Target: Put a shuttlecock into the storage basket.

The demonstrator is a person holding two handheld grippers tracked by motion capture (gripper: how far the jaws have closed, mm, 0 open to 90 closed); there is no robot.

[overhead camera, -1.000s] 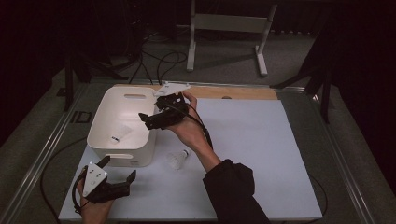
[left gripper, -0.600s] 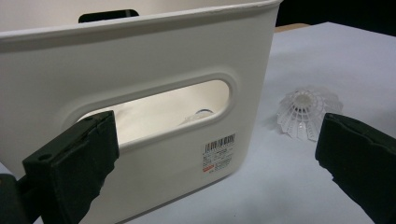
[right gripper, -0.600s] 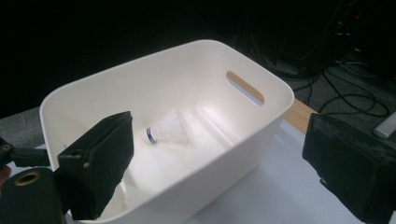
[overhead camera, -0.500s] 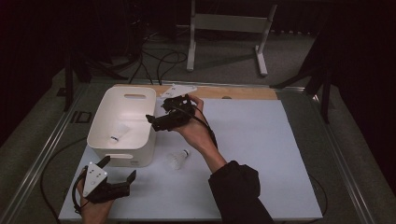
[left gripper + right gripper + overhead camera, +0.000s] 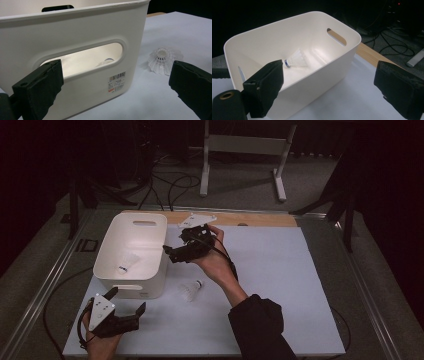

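A white bin [image 5: 150, 227] stands at the table's left, with one white shuttlecock [image 5: 127, 263] lying on its floor. That shuttlecock [image 5: 295, 60] has a blue band at its cork. A second shuttlecock [image 5: 191, 290] lies on the white table just right of the bin's near corner. My right gripper [image 5: 169, 252] hovers at the bin's right rim, open and empty, its jaws pointing left. My left gripper [image 5: 126, 301] rests low at the front left, open and empty, facing the bin's near wall [image 5: 82, 32] and the loose shuttlecock [image 5: 163, 60].
A wooden strip [image 5: 260, 219] runs along the table's back edge. Beyond it on the floor are a metal stand [image 5: 240, 145] and cables [image 5: 170, 182]. The bin's near wall carries a barcode label [image 5: 116, 81] under its handle slot. White tabletop [image 5: 290, 285] stretches to the right.
My right gripper has drawn back to the right, from over the bin's inside to its right rim. The left gripper and both shuttlecocks have stayed put.
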